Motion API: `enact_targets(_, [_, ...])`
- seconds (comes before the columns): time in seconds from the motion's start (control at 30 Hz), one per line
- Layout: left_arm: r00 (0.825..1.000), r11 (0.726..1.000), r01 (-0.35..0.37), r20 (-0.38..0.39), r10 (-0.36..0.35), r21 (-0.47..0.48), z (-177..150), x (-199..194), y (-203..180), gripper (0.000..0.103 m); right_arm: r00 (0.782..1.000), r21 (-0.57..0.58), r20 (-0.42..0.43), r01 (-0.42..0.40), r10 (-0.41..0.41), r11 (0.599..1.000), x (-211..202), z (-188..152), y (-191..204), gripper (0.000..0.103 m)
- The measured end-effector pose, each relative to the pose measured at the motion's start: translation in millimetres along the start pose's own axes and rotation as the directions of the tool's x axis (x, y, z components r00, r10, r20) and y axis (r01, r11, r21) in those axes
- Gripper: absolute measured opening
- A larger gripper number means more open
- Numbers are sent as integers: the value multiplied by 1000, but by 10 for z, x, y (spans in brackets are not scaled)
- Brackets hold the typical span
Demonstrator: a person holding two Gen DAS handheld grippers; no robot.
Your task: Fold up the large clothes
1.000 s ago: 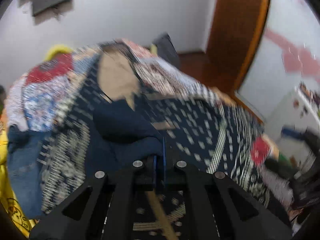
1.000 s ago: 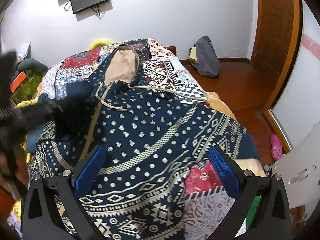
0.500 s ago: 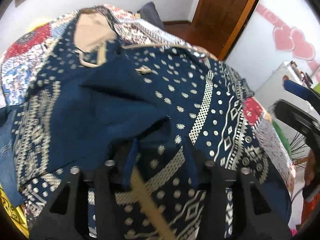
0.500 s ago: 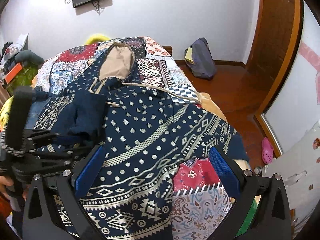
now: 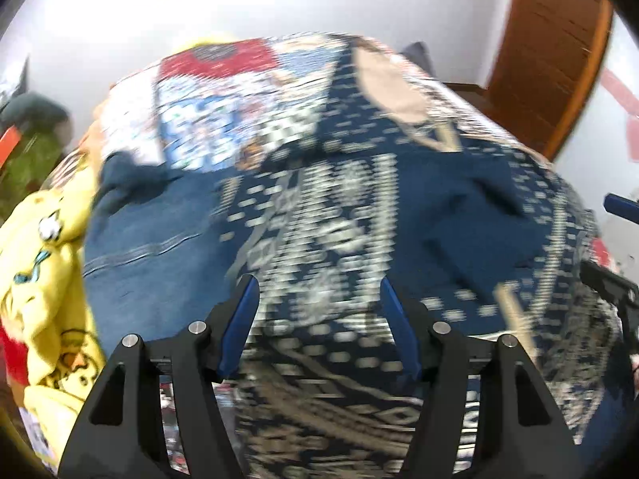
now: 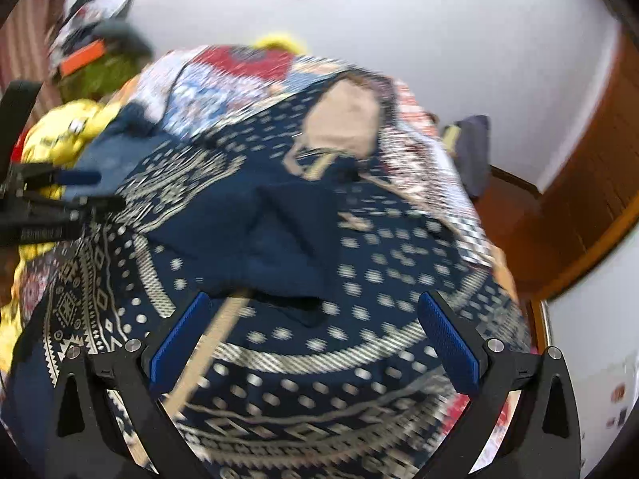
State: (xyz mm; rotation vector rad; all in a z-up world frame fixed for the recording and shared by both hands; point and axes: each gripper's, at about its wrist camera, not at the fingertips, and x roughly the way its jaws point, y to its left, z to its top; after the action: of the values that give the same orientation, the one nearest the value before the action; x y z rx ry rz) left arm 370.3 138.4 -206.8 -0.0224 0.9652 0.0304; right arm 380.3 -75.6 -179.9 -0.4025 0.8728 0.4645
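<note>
Between the blue pads of the left claw [image 5: 319, 319] there is only air; its jaws are opening, and the dark navy hooded garment with cream dots and geometric bands [image 5: 399, 219] lies below them, not pinched. The right claw [image 6: 311, 339] also stands wide apart and empty above the same garment [image 6: 359, 279].

The garment is spread over the bed with a patchwork cover of red, blue and white squares [image 5: 223, 92]. Its beige-lined hood [image 6: 343, 119] points toward the far white wall [image 6: 439, 20]. One sleeve, or a side part, lies folded inward across the chest as a plain navy flap [image 6: 279, 239], and a beige drawstring [image 6: 207, 343] runs down near the right claw. Beside the garment, on the left side of the bed, lie a piece of blue denim [image 5: 151, 239] and a yellow printed cloth [image 5: 52, 259]. Both views are blurred, so fine edges are hard to read.

I judge that the first side fold is laid and released, and the folding is at an early to middle stage. The next move probably calls for both claws to go to the opposite side or to the hem, pinch one layer of cloth only, and bring it over flat, keeping the drawstring out of the pads.
</note>
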Motion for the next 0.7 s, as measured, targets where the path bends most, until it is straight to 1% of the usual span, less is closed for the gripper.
enact_targets(0.1, [999,999,-32,-28,30,-41,-76,187,258,62,998,-62,-49,-36,33,997,259,66,237,101])
enact_targets(0.2, [998,997,-47,-53,44,-60,-146,360,373,62,996,-104,-78,-55,47,993,450,91,413,99])
enact_targets(0.27, [997,996,-55,-63,51,-64,-188,463,416,62,994,-129,-102,-61,48,990,567,101,506,91])
enact_targets(0.3, [997,997,-48,-63,44,-68,-210,509,423,62,992,-139,-116,-58,42,989,637,104,536,89])
enact_targets(0.37, [998,996,-33,-54,28,-82,-244,542,446,62,990,-165,-142,-37,13,986,787,97,597,79])
enact_targets(0.4, [998,996,-33,-52,29,-86,-252,556,451,63,990,-175,-142,-16,-9,984,832,81,607,76])
enact_targets(0.43, [998,995,-39,-49,35,-88,-257,568,459,63,992,-177,-129,-17,-6,984,851,75,603,72])
enact_targets(0.5, [999,994,-34,-45,30,-103,-280,583,467,63,993,-169,-114,0,-20,986,820,79,554,59])
enact_targets(0.53, [999,993,-30,-46,25,-114,-296,597,479,63,994,-168,-111,7,-26,986,809,83,531,46])
enact_targets(0.6, [999,992,-29,-46,24,-120,-301,605,466,63,994,-147,-107,-22,6,989,770,91,459,39])
enact_targets(0.63, [999,992,-30,-46,25,-120,-298,622,470,63,994,-134,-105,-32,18,990,733,83,415,30])
enact_targets(0.67, [998,992,-33,-47,28,-118,-294,619,467,63,994,-124,-103,-37,25,992,704,82,387,24])
enact_targets(0.7, [998,993,-40,-48,35,-113,-293,617,456,63,995,-107,-94,-44,34,993,649,77,335,22])
